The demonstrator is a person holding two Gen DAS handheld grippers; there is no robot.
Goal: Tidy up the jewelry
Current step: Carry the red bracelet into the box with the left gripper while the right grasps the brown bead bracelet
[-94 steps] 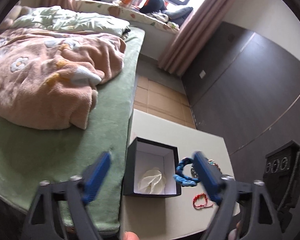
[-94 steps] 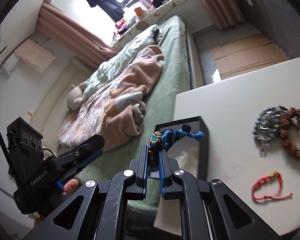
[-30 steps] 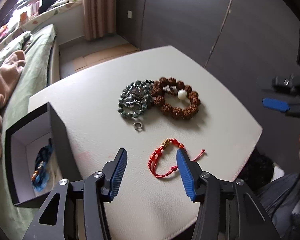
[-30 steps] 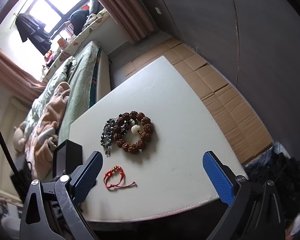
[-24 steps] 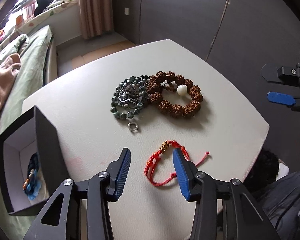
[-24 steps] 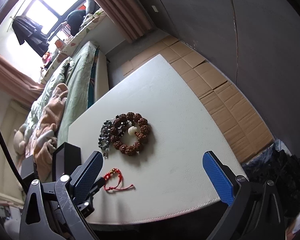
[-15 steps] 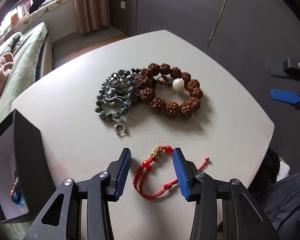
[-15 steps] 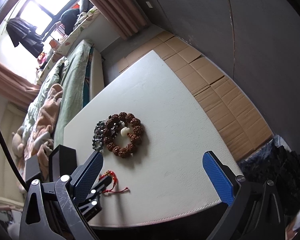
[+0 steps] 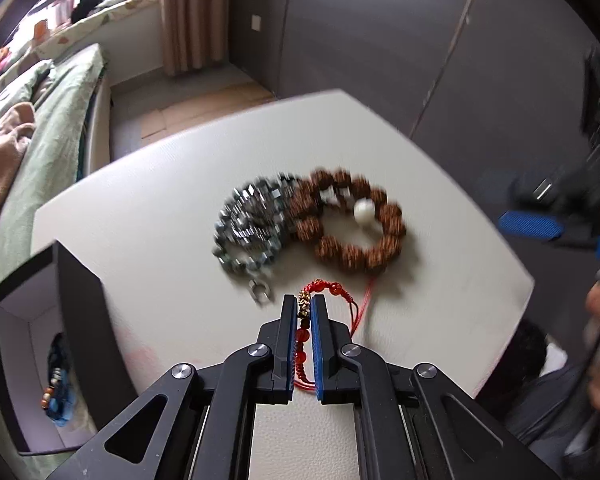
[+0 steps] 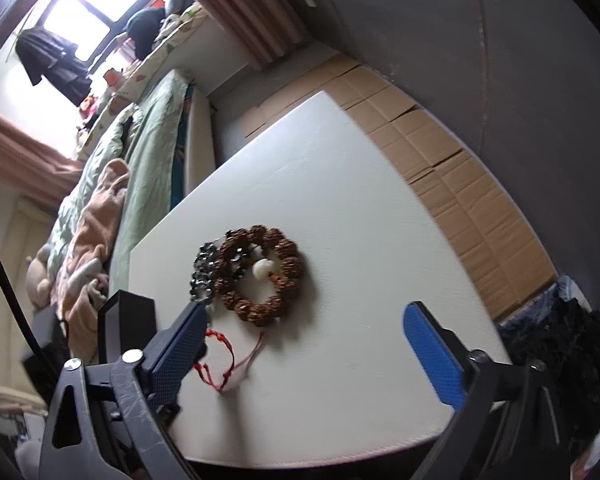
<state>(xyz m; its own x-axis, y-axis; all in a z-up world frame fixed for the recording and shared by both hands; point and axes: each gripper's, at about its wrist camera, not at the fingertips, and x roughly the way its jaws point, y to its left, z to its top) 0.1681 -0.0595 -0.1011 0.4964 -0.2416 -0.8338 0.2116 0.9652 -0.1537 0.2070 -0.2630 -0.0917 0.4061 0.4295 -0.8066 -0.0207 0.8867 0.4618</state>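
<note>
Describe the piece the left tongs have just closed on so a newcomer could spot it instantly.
On the white table, nearest the camera below the brown bead bracelet and grey metal chain, lies the red cord bracelet. Only it is thin red string with a gold charm, pinched in the left tongs.

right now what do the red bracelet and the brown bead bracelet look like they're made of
Red bracelet: looks like knotted cord with glossy red beads and a small gold-toned charm, thin tails trailing.
Brown bead bracelet: rough, matte, wrinkled beads, probably seeds or carved wood, plus one smooth white bead.
</note>
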